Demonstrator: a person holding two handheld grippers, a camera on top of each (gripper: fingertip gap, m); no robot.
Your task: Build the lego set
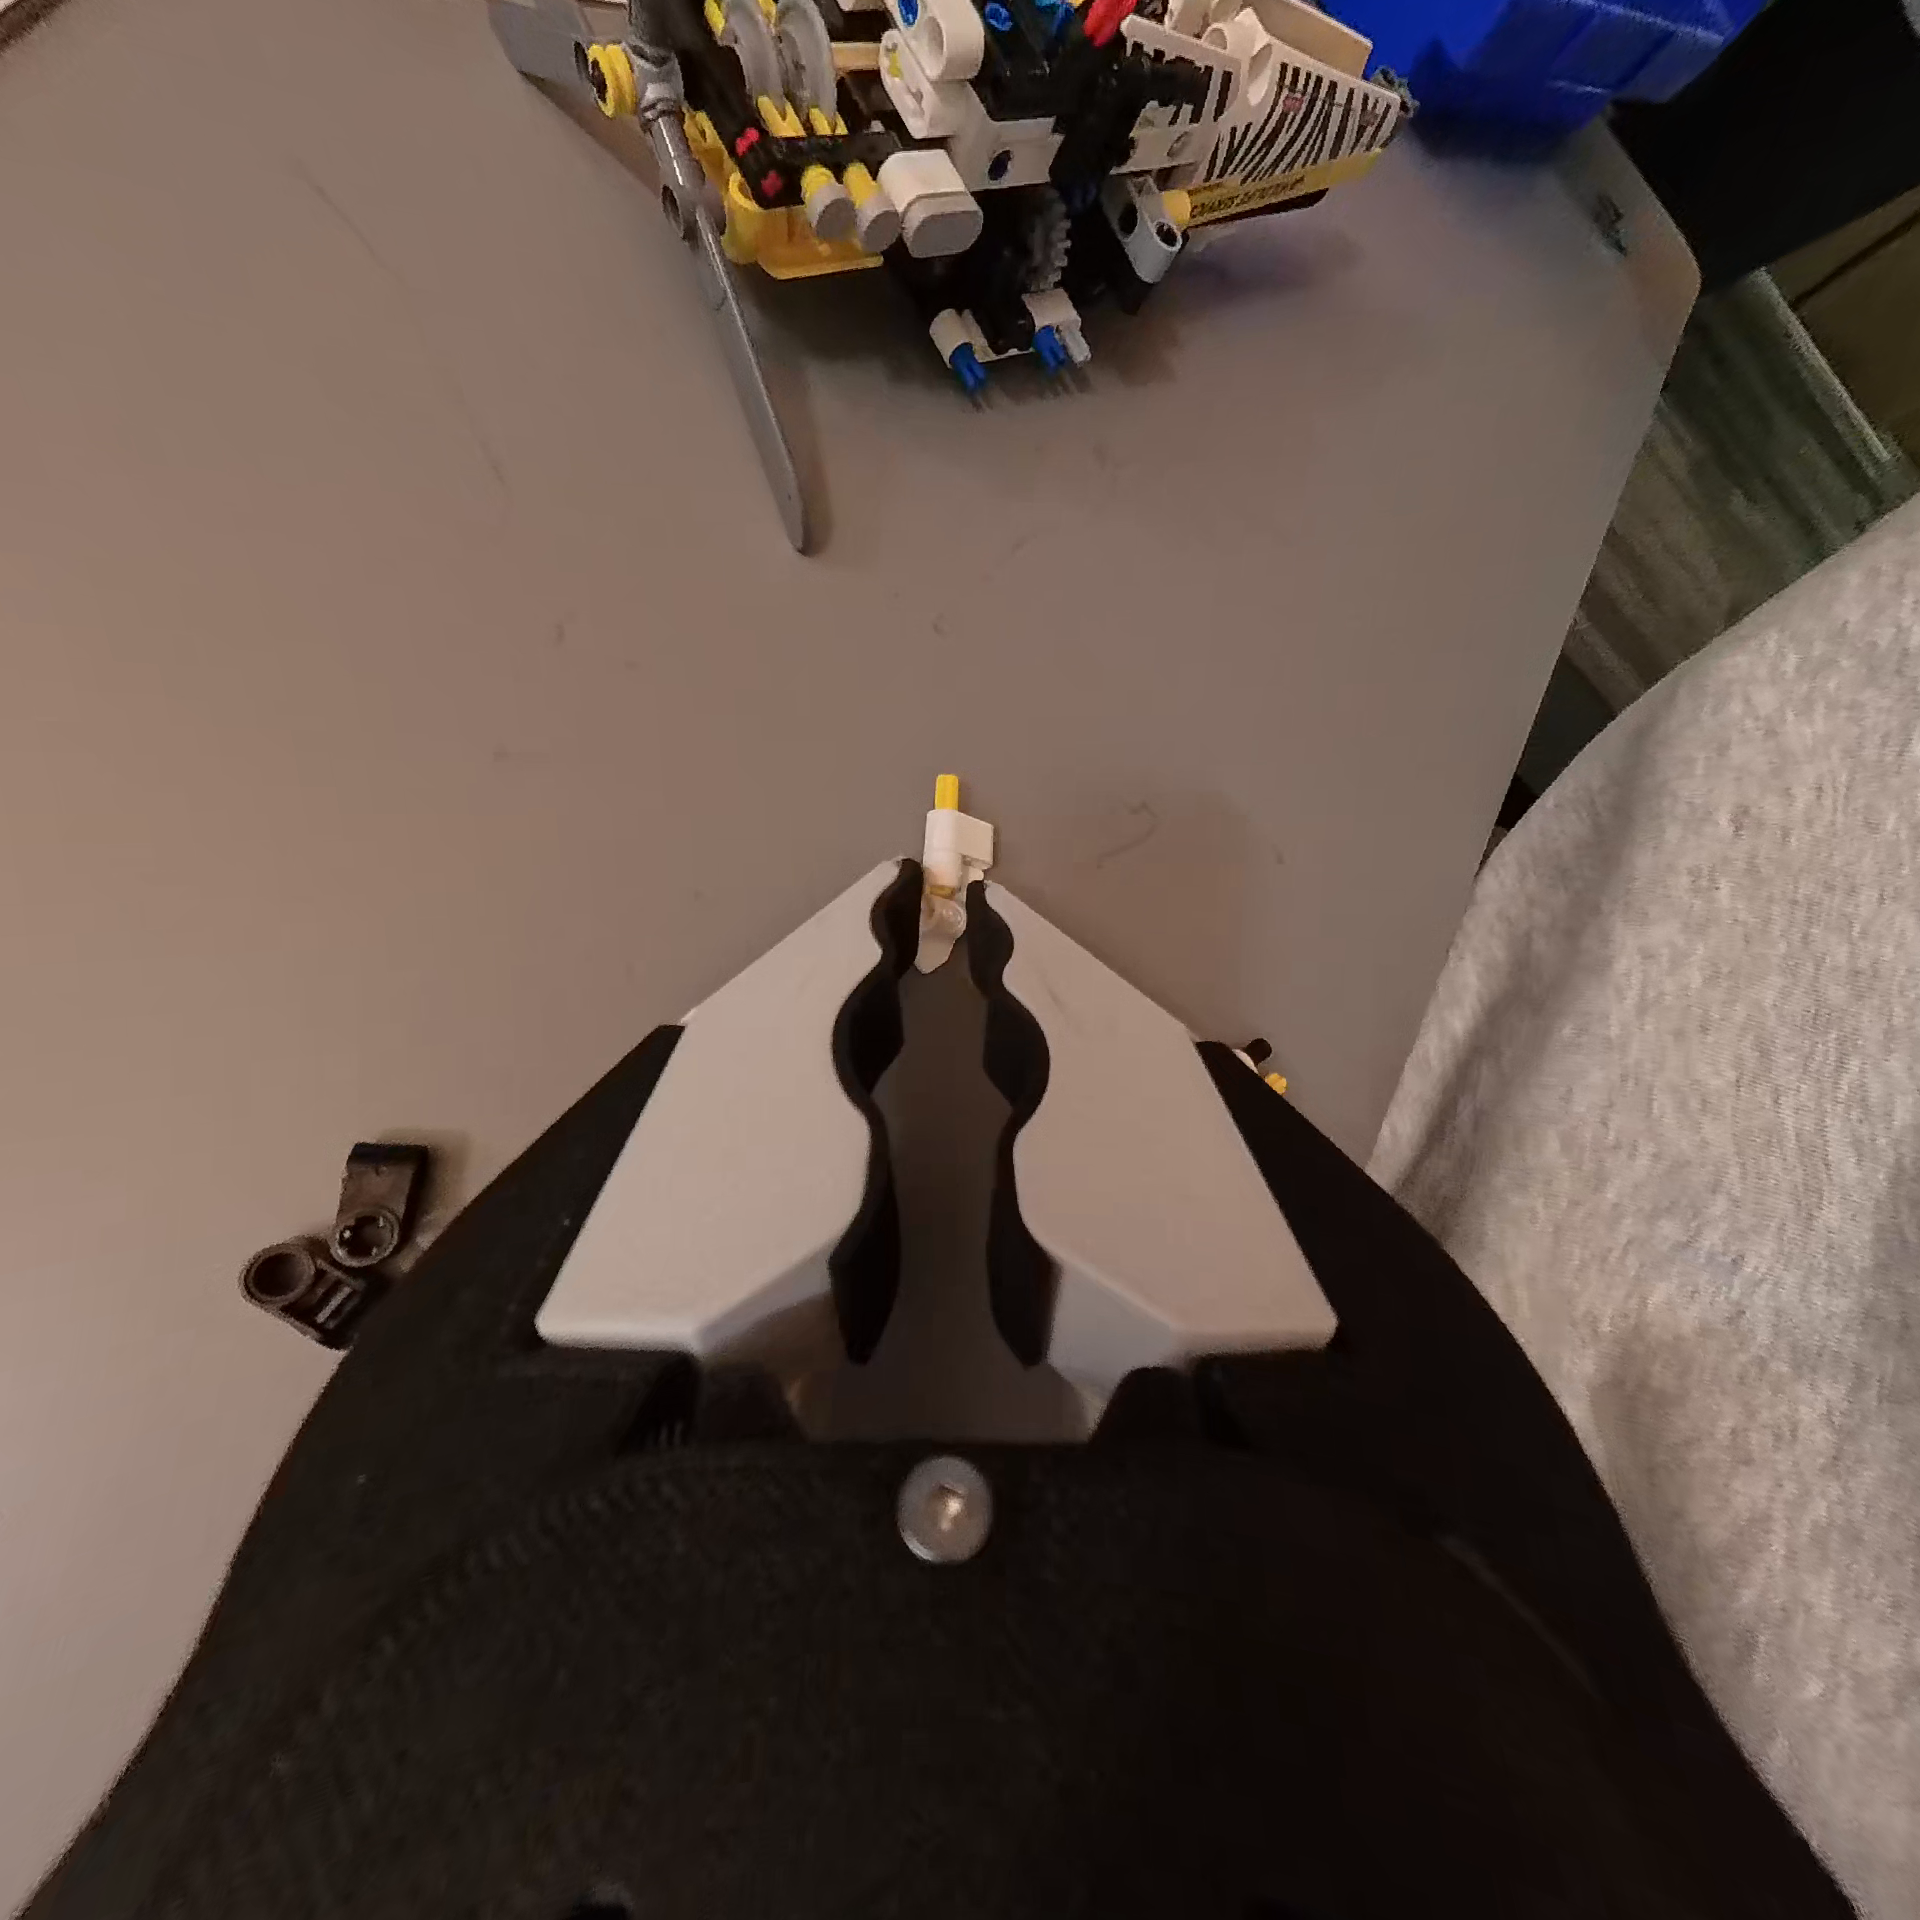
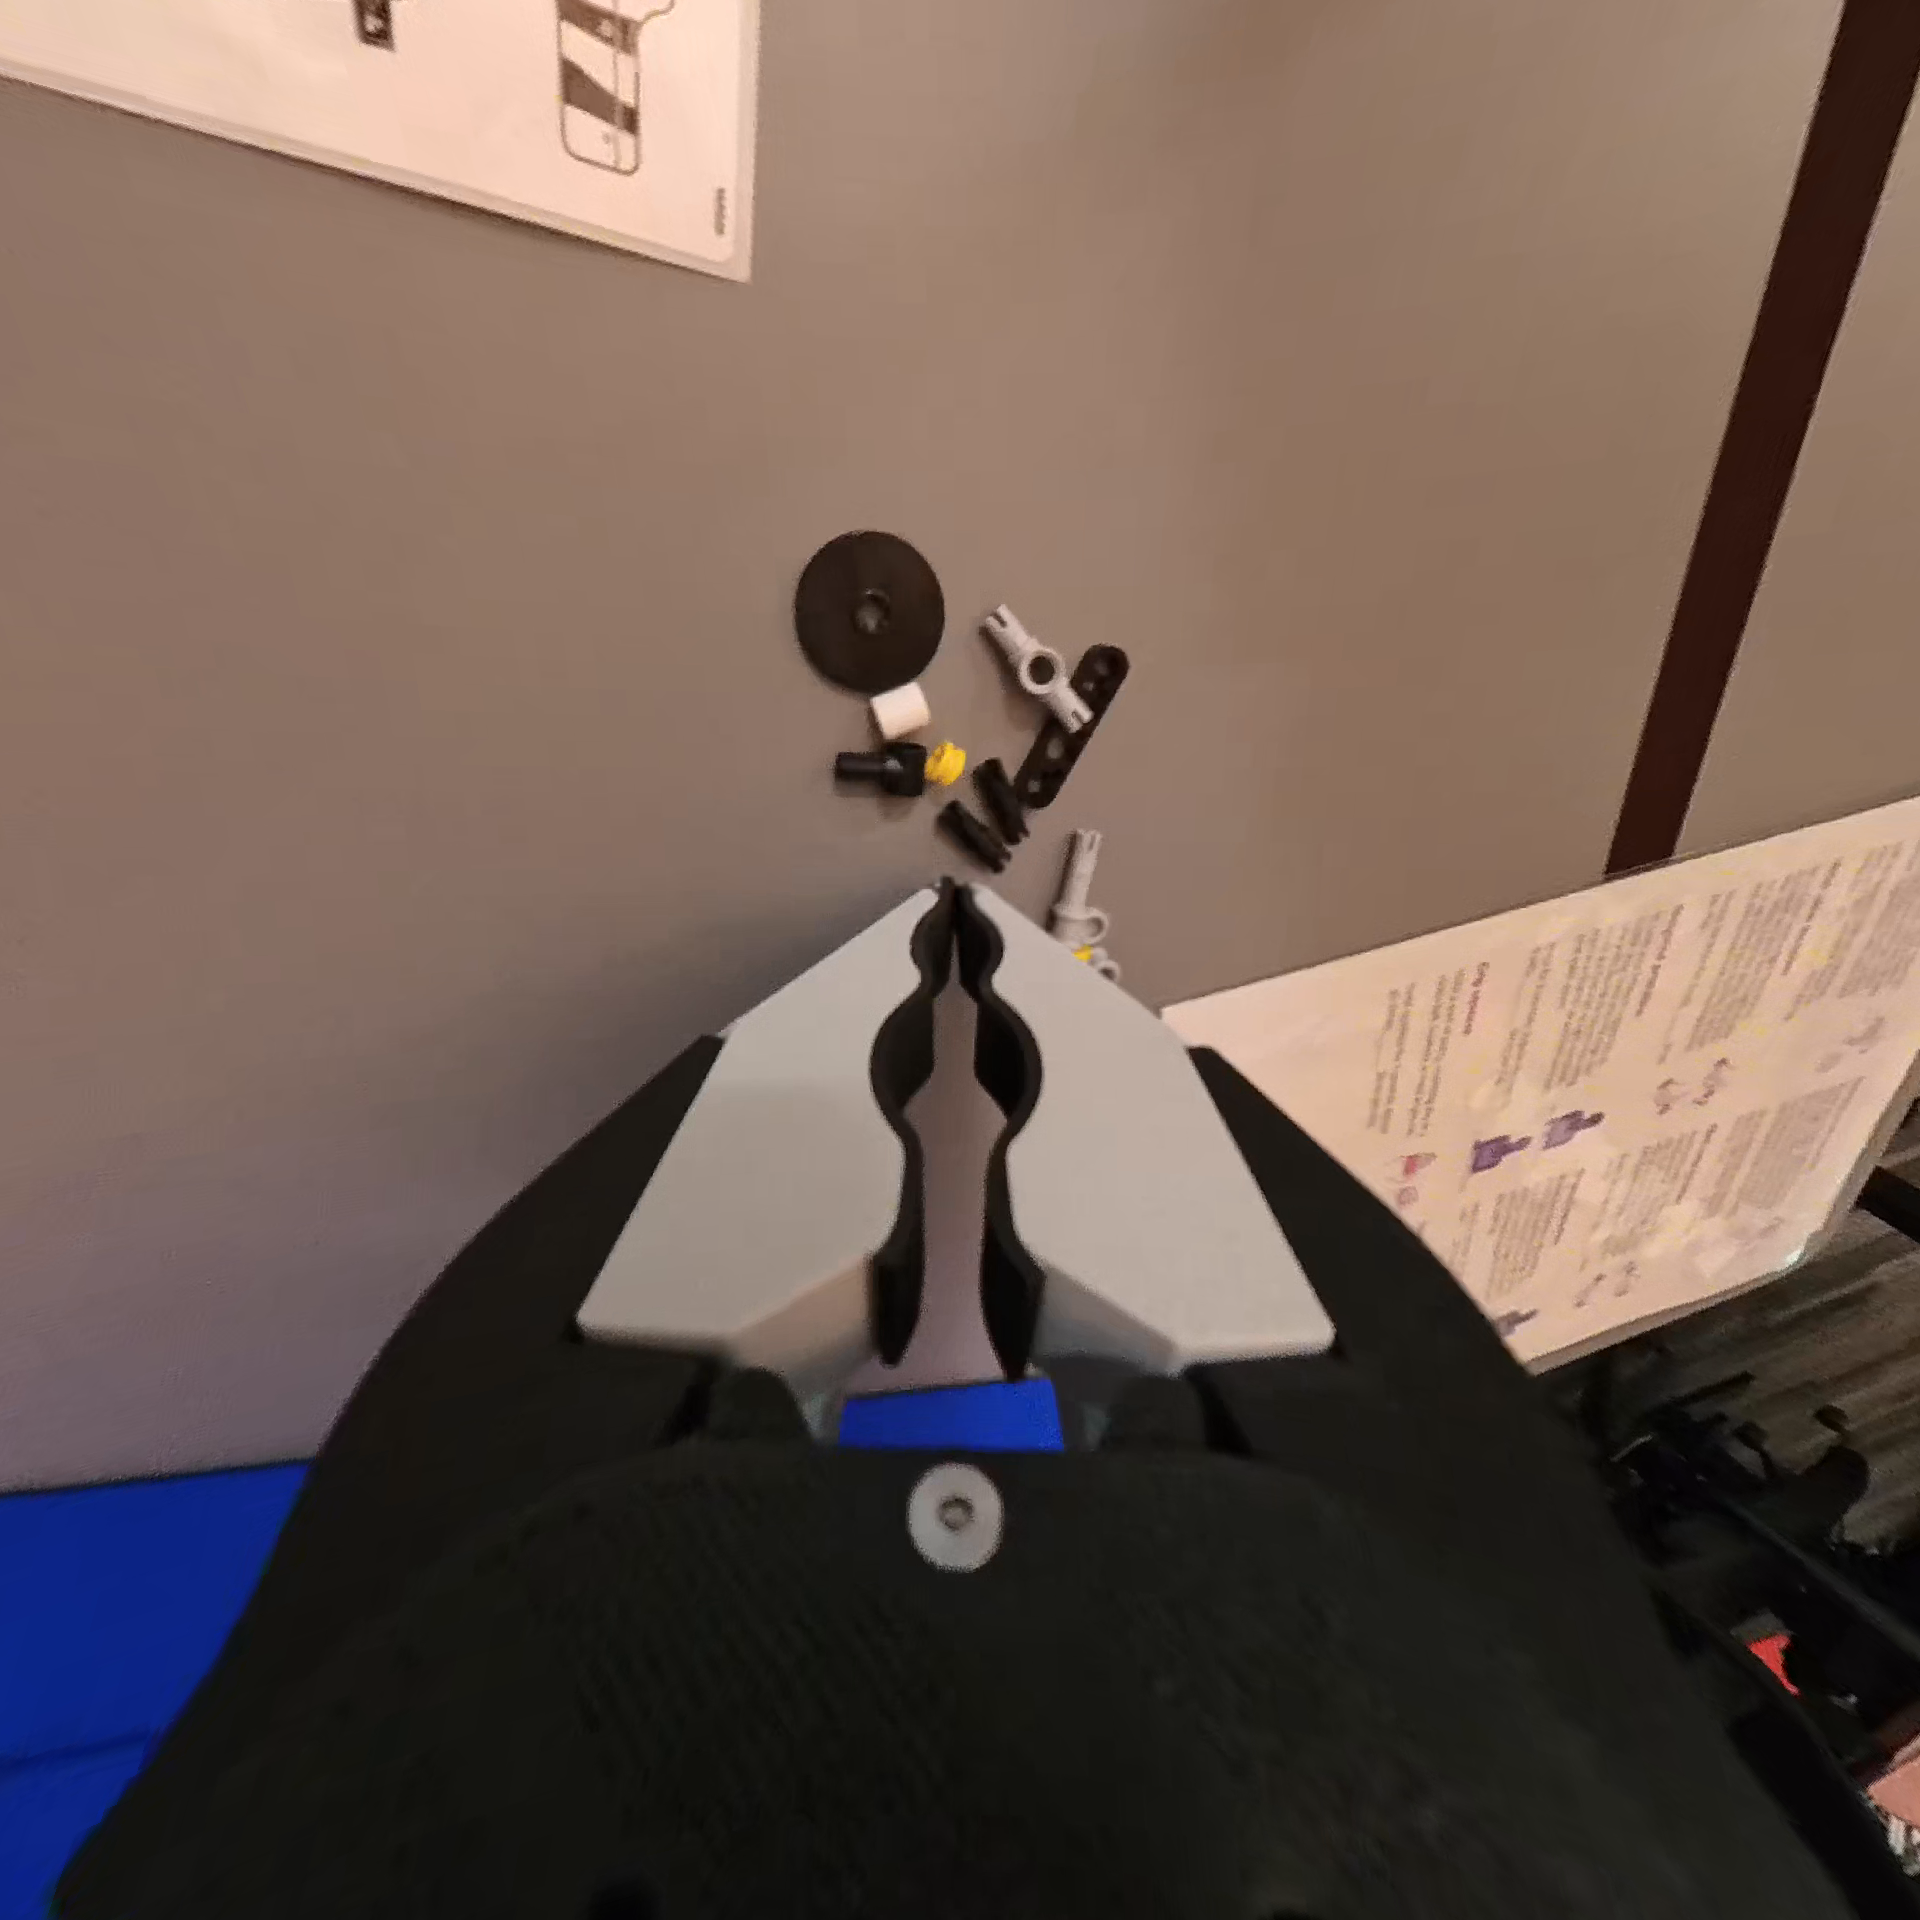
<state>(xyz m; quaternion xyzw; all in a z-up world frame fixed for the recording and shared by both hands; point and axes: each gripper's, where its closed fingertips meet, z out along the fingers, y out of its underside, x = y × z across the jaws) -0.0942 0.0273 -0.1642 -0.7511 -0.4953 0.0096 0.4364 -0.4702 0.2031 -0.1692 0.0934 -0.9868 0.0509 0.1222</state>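
Observation:
My left gripper (image 1: pixel 943 883) is shut on a small white connector with a yellow axle (image 1: pixel 954 831) that sticks out past its tips above the grey table (image 1: pixel 416 727). The part-built lego model (image 1: pixel 987 156), yellow, black and white with a striped panel, stands at the table's far edge. My right gripper (image 2: pixel 951 894) is shut and empty, just short of a cluster of loose parts: a black disc (image 2: pixel 869 609), a white bush (image 2: pixel 900 713), a black pin (image 2: pixel 879 769) with a yellow piece (image 2: pixel 944 762), black connectors (image 2: pixel 987 816), a black beam (image 2: pixel 1070 727) and grey connectors (image 2: pixel 1034 665).
Two black connectors (image 1: pixel 332 1242) lie left of my left gripper. A grey blade piece (image 1: pixel 743 343) lies beside the model. Blue bins stand at the far right (image 1: pixel 1538 62) and under my right gripper (image 2: pixel 125 1558). Instruction sheets lie at top left (image 2: pixel 416 83) and right (image 2: pixel 1558 1091). A grey sleeve (image 1: pixel 1714 1143) is on the right. My right tips are roughly 5 centimetres from the black disc (image 2: pixel 869 609).

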